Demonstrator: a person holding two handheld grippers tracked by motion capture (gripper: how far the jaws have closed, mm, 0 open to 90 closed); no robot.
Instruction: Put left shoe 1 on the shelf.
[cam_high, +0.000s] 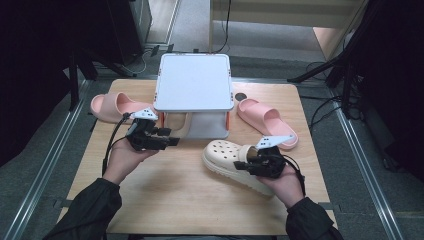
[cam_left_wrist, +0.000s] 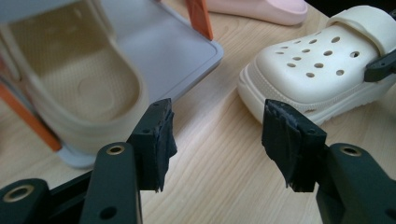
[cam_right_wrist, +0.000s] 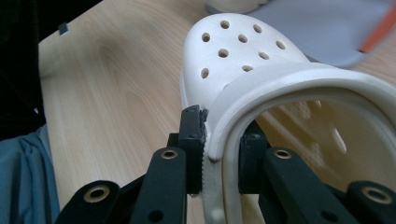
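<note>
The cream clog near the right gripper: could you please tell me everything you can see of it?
The cream clog looks like soft moulded foam, with round holes across its rounded toe and a strap folded forward over the top. It lies sole-down on the wooden table, toe towards the grey stand, apart from it. The right gripper is shut on its side wall at the opening, one jaw outside and one inside.
</note>
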